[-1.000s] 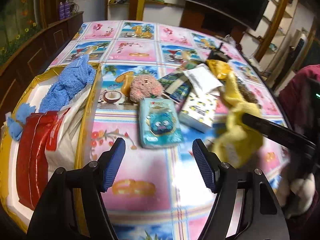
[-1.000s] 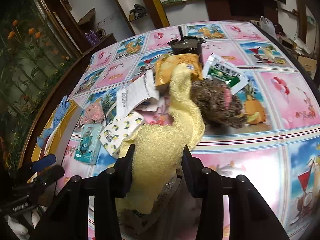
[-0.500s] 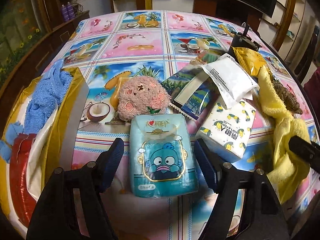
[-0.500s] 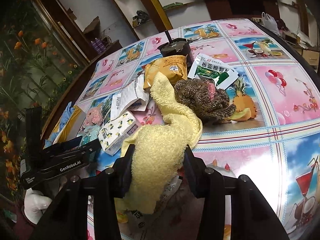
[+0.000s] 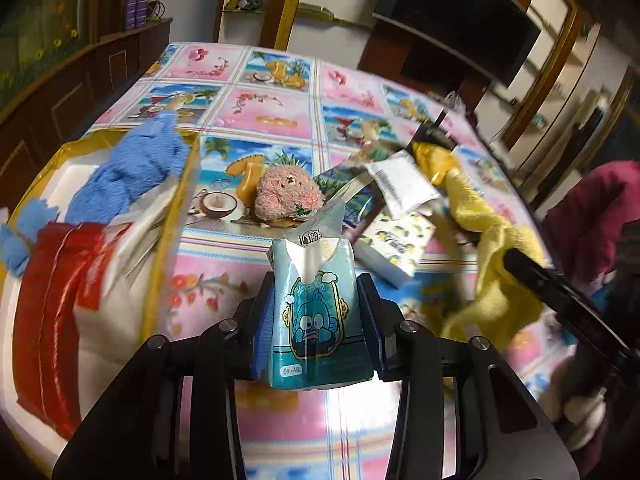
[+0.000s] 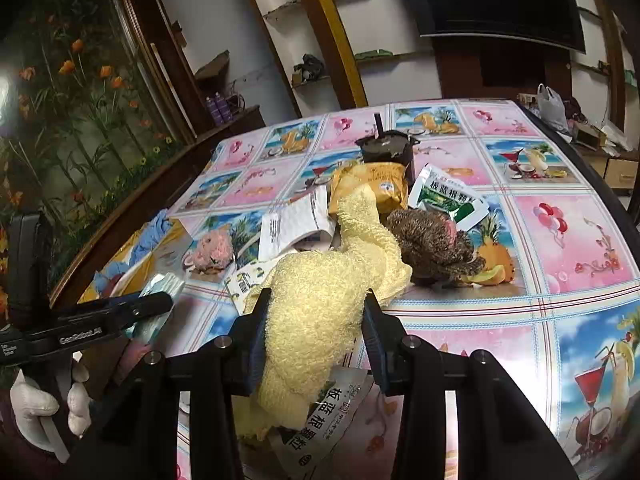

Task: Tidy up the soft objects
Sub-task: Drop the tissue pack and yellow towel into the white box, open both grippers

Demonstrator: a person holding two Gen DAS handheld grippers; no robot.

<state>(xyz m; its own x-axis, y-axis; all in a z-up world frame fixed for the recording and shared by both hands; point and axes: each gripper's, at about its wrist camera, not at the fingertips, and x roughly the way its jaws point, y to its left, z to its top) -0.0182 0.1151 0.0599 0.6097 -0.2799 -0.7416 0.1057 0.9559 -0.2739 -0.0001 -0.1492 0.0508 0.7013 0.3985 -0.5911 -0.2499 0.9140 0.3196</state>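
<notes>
Left wrist view: left gripper [image 5: 316, 316] pinches the blue tissue pack [image 5: 316, 304]; right gripper [image 6: 314, 330] clamps the yellow towel [image 6: 328, 296]. I'd swing the pack left over the gold box [image 5: 176, 216] rim, then drop it.

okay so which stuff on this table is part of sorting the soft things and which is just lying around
Part of the job: teal tissue pack in left tool; yellow towel in right tool; pink plush; blue towel; gold box.
Lying about: green sachet; orange packet; black cup.
</notes>
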